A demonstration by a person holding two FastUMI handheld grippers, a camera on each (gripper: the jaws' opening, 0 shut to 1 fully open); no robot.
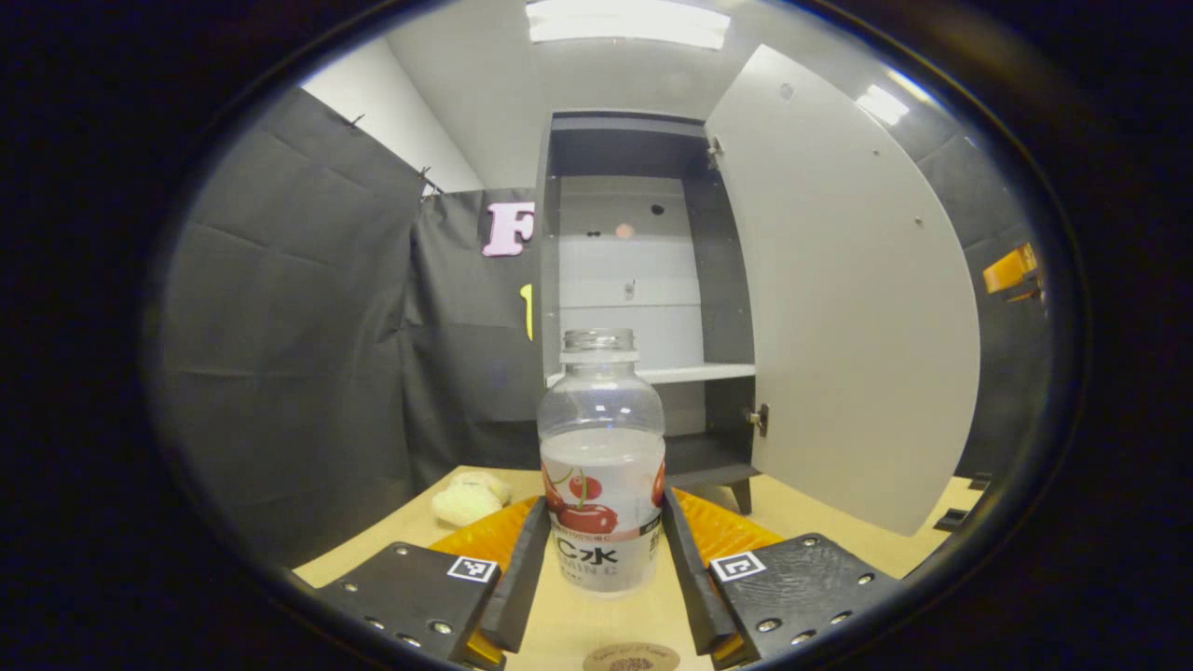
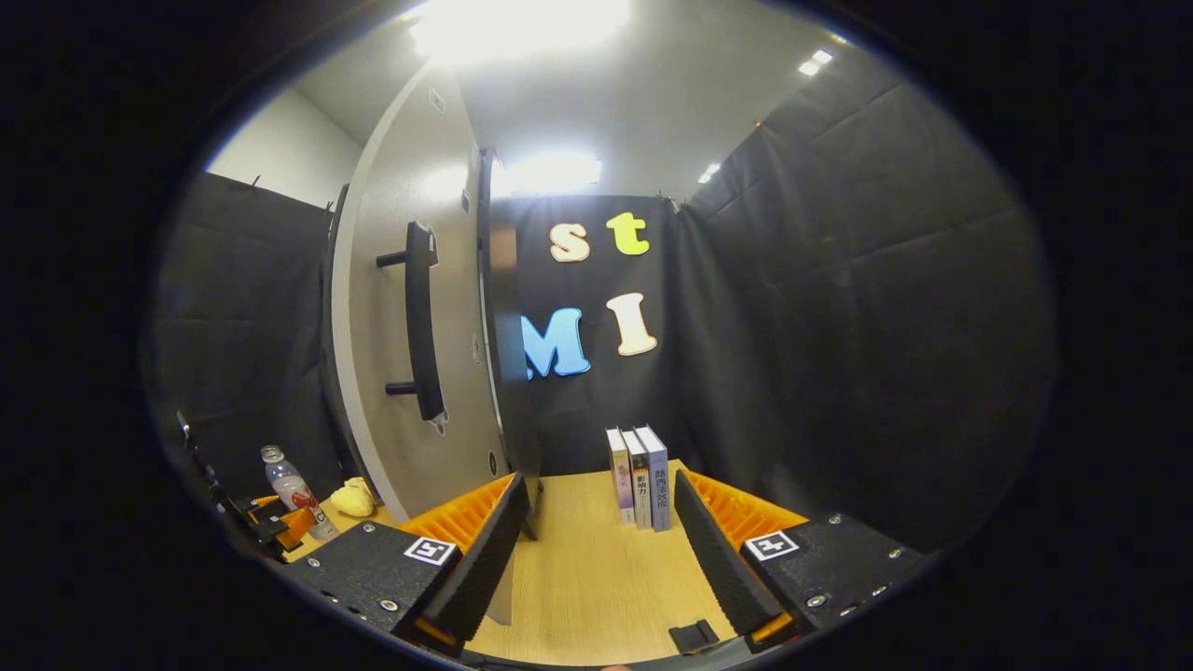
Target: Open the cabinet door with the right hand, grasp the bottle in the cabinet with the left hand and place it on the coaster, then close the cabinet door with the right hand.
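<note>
Your left gripper grips the bottle, both fingers pressing its label, above the worktop with the coaster just below. Your right gripper hangs open beside the open cabinet door.

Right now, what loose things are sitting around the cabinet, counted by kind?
Bottles: 1, the bottle, held between the left tool fingers.
Coasters: 1, the coaster on the table.
Books: 3, the books standing upright side by side.
Yellowish soft things: 1, the lump beside the cabinet; I can't tell what it is.
Total: 6
</note>
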